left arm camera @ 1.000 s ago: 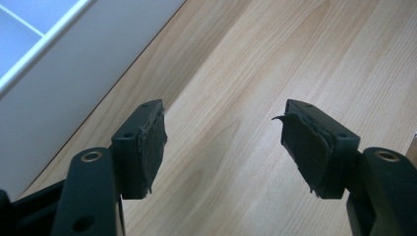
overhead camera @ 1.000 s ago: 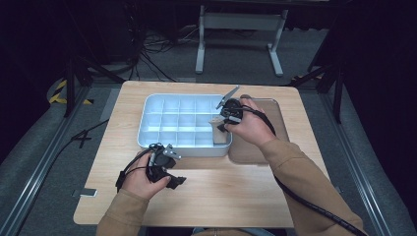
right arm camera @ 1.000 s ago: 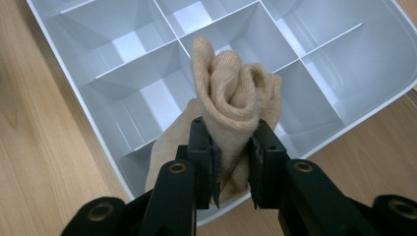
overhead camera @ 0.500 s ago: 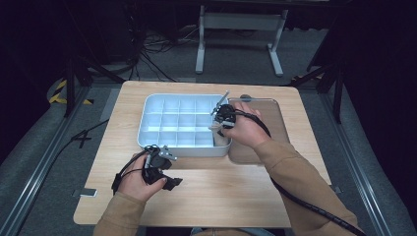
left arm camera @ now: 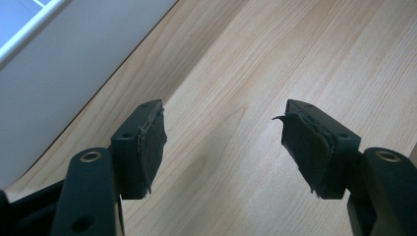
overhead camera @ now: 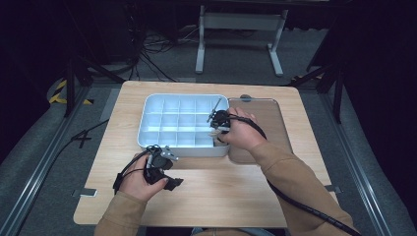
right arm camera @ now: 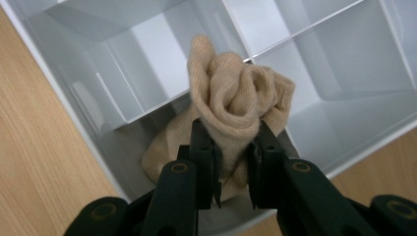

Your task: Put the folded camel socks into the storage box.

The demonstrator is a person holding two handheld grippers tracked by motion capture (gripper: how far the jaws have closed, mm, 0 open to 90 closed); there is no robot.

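Surroundings: a white divided tray [overhead camera: 147, 123] sits on the wooden tabletop [overhead camera: 236, 191], with a brown flat mat [overhead camera: 275, 123] just beside it on the right.
Writing: no readable label anywhere.
Cloth: a beige knitted cloth [right arm camera: 236, 98], soft and bunched into folds, hangs into a corner compartment at the tray's near right edge.
Right tongs [right arm camera: 231, 162]: pinched narrow on the cloth.
Left tongs [left arm camera: 223, 147]: spread wide, nothing between them, over bare wood beside the tray wall.

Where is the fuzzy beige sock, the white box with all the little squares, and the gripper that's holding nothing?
beige sock [right arm camera: 236, 98], right gripper view, on its bunched top.
white box [overhead camera: 147, 105], high view, on its left wall.
left gripper [left arm camera: 223, 147], left gripper view, midway between its open fingertips.
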